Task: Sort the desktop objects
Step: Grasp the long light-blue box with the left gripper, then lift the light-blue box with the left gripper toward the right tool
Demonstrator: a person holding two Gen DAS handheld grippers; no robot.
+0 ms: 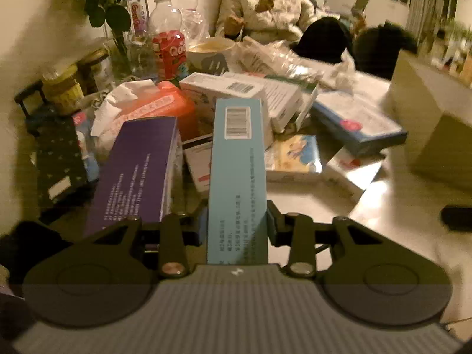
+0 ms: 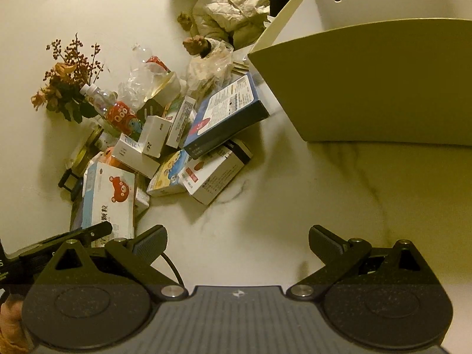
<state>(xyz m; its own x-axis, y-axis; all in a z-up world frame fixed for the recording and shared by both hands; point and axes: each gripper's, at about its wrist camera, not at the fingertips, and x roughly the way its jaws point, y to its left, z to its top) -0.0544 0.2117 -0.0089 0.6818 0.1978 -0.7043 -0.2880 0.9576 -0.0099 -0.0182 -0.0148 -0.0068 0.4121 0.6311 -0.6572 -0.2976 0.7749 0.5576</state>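
The left claw (image 1: pixel 237 221) pinches a long light-blue box (image 1: pixel 237 177) between its pads, one pad on each long side near the box's near end; the box's long axis runs straight away from the claw, its barcode end pointing toward the pile at the far side of the surface (image 1: pixel 398 194). The claw tilts downward over the surface, with the box's far end above the heap. Just to the box's left lies a purple box (image 1: pixel 138 174), roughly parallel, and beyond it an orange tissue pack (image 1: pixel 153 109); past the barcode end sit white boxes (image 1: pixel 236 91), with a dark-blue box (image 1: pixel 360 126) off to the right. Bottles (image 1: pixel 168 38) and a vase of flowers (image 1: pixel 106 8) stand along the far left edge, and a person in a pale quilted jacket (image 1: pixel 265 8) sits behind. The right claw (image 2: pixel 237 244) is spread wide with nothing between its pads, angled down over a bare marbled stretch of the surface (image 2: pixel 295 191). An open olive bin (image 2: pixel 383 82) stands ahead to its right, and the box heap lies to its left, with a bear-printed box (image 2: pixel 112 197) nearest.
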